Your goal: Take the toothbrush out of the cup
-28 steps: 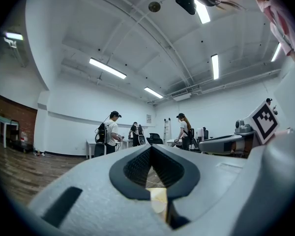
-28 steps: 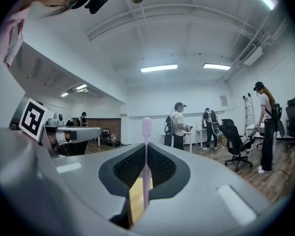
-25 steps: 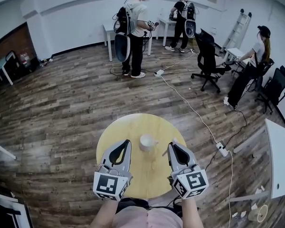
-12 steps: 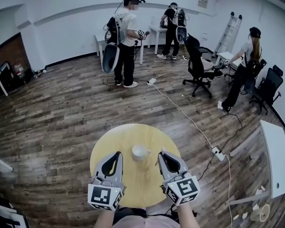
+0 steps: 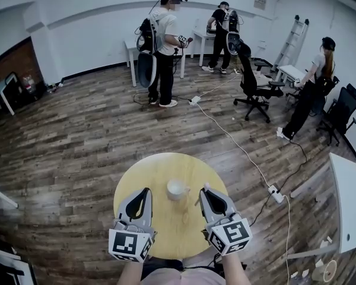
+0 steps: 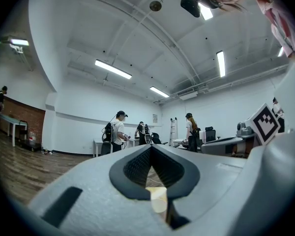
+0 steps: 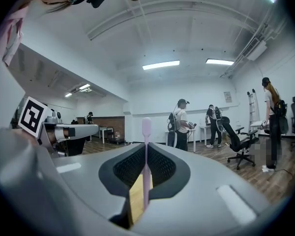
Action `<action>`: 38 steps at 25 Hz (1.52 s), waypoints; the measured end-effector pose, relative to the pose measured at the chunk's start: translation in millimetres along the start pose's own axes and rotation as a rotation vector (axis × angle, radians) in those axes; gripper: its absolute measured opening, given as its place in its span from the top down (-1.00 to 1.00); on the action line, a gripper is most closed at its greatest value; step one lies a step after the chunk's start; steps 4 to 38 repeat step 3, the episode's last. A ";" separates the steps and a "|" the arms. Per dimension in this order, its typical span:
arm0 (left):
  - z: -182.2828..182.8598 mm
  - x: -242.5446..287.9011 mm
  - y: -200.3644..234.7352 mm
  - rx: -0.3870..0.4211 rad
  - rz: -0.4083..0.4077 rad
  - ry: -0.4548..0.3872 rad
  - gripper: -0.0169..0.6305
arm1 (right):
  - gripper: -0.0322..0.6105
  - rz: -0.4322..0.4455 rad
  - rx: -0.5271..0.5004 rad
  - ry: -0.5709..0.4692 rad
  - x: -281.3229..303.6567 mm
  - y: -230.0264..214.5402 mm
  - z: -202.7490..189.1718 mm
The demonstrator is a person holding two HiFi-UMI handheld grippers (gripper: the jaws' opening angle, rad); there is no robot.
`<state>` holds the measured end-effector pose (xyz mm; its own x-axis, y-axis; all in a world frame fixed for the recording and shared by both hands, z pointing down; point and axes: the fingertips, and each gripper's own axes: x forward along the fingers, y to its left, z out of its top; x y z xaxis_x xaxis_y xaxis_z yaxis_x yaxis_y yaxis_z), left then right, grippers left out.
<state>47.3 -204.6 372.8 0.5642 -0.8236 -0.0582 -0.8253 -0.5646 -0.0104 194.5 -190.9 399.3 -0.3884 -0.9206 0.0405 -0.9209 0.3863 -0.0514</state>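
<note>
A white cup (image 5: 177, 189) stands upright near the middle of the round yellow table (image 5: 160, 166). My right gripper (image 5: 204, 190) sits just right of the cup, level, shut on a thin pink toothbrush (image 7: 146, 154). The brush stands upright between the pads, with its head above the tips of the right gripper (image 7: 145, 145). In the head view only a pale tip of the toothbrush (image 5: 205, 186) shows. My left gripper (image 5: 146, 190) rests left of the cup, apart from it. The left gripper (image 6: 151, 147) has its jaw tips together with nothing in them.
Several people stand at white desks (image 5: 133, 45) by the far wall. Black office chairs (image 5: 254, 76) and a ladder (image 5: 297, 34) stand at the back right. A cable with a power strip (image 5: 276, 193) runs across the wooden floor right of the table. A white desk (image 5: 347, 200) is at the right.
The head view has shifted a little. Both grippers keep their places either side of the cup, and the right one still holds the toothbrush.
</note>
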 end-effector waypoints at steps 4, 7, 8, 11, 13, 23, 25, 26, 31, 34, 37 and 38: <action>-2.3 0.2 2.1 0.003 0.006 0.000 0.96 | 0.84 0.005 0.005 0.000 3.0 0.3 -3.9; -2.3 0.2 2.1 0.003 0.006 0.000 0.96 | 0.84 0.005 0.005 0.000 3.0 0.3 -3.9; -2.3 0.2 2.1 0.003 0.006 0.000 0.96 | 0.84 0.005 0.005 0.000 3.0 0.3 -3.9; -2.3 0.2 2.1 0.003 0.006 0.000 0.96 | 0.84 0.005 0.005 0.000 3.0 0.3 -3.9; -2.3 0.2 2.1 0.003 0.006 0.000 0.96 | 0.84 0.005 0.005 0.000 3.0 0.3 -3.9; -2.3 0.2 2.1 0.003 0.006 0.000 0.96 | 0.84 0.005 0.005 0.000 3.0 0.3 -3.9; -2.3 0.2 2.1 0.003 0.006 0.000 0.96 | 0.84 0.005 0.005 0.000 3.0 0.3 -3.9; -2.3 0.2 2.1 0.003 0.006 0.000 0.96 | 0.84 0.005 0.005 0.000 3.0 0.3 -3.9; -2.3 0.2 2.1 0.003 0.006 0.000 0.96 | 0.84 0.005 0.005 0.000 3.0 0.3 -3.9; -2.3 0.2 2.1 0.003 0.006 0.000 0.96 | 0.84 0.005 0.005 0.000 3.0 0.3 -3.9; -2.3 0.2 2.1 0.003 0.006 0.000 0.96 | 0.84 0.005 0.005 0.000 3.0 0.3 -3.9; -2.3 0.2 2.1 0.003 0.006 0.000 0.96 | 0.84 0.005 0.005 0.000 3.0 0.3 -3.9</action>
